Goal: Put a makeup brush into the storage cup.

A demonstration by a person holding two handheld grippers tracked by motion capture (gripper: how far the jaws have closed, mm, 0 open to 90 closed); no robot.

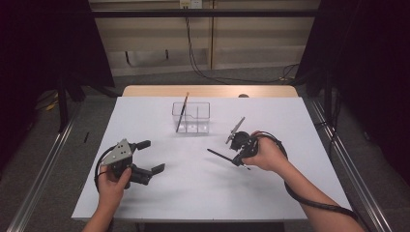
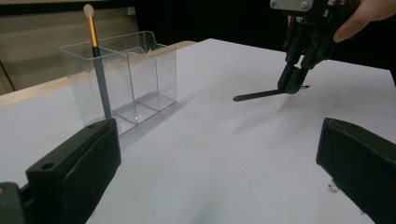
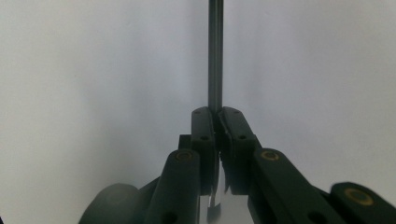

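Left gripper (image 1: 147, 156): black, blocky fingers (image 2: 74, 175), grey three-cornered plate behind them. Right gripper (image 3: 218, 112): black, brass-coloured rivets showing behind fingertips, black cable trailing.

High view sat above the person's edge of the white table (image 1: 203, 193), looking forward and down. Left gripper view rode low near the surface, facing across at the clear organizer (image 2: 121, 79), which the high view also caught. Right gripper view was super close, pointing straight down at the tabletop.
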